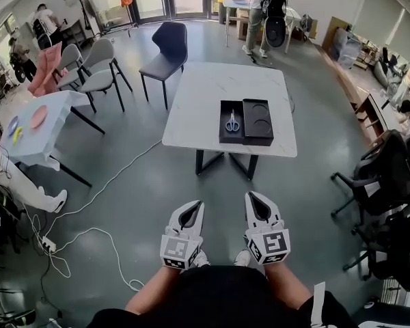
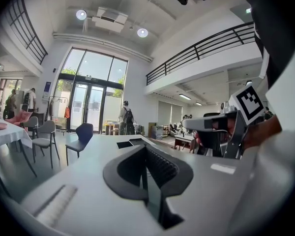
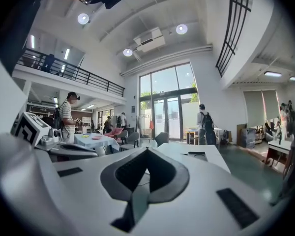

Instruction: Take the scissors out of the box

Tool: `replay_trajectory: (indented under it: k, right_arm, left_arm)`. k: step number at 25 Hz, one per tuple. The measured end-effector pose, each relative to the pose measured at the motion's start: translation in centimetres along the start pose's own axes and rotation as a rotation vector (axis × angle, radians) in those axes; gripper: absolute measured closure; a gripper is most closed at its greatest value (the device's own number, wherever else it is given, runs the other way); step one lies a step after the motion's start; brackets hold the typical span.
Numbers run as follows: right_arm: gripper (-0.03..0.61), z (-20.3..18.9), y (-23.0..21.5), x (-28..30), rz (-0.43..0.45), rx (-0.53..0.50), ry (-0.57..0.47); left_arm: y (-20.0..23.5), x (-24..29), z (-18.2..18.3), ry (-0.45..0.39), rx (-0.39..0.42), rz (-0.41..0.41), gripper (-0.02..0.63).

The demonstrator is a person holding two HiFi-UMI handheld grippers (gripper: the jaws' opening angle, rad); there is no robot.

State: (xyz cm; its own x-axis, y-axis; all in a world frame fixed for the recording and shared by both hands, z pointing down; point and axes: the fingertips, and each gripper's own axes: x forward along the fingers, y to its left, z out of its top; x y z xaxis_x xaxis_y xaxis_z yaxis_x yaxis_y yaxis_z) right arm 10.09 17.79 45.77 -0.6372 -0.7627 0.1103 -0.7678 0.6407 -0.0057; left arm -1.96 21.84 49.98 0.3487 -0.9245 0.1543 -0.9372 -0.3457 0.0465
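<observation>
My left gripper [image 1: 194, 203] and right gripper [image 1: 252, 197] are both pinched fully together with nothing between the jaws, as each gripper view shows plainly. I hold them side by side just in front of my waist, pointing almost level at the white table [image 1: 191, 108] ahead, well short of it. Bare grey floor lies between me and the table's near edge. A white cable [image 1: 116, 176] trails across the floor to the left, and black office chairs [image 1: 376, 183] crowd the right. The black box [image 1: 256, 141] sits at the table's near right edge, and the scissors [image 1: 232, 121] lie in its left half. Only the head view shows them; from the gripper views the box is a low dark strip on the tabletop, though they take in the far glass doors [image 2: 88, 107]
</observation>
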Motion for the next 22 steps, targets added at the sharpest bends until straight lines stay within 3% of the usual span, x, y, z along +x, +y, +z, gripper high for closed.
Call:
replay_trajectory:
  k: [4, 11, 22]
  right_arm:
    - [0.572, -1.1, 1.7, 0.8, -0.016, -0.013, 0.065]
    - [0.572, -0.4, 3.2, 1.3, -0.028, 0.005, 0.037]
    - [0.572, -0.6, 0.1, 4.7, -0.021, 0.035, 0.033]
  left_arm:
    - [0.7, -1.0, -0.8, 0.010, 0.010, -0.054, 0.604]
    - [3.3, -1.2, -0.3, 0.005, -0.008, -0.064, 0.604]
    - [4.3, 2.9, -0.1, 0.023, -0.020, -0.053, 0.604]
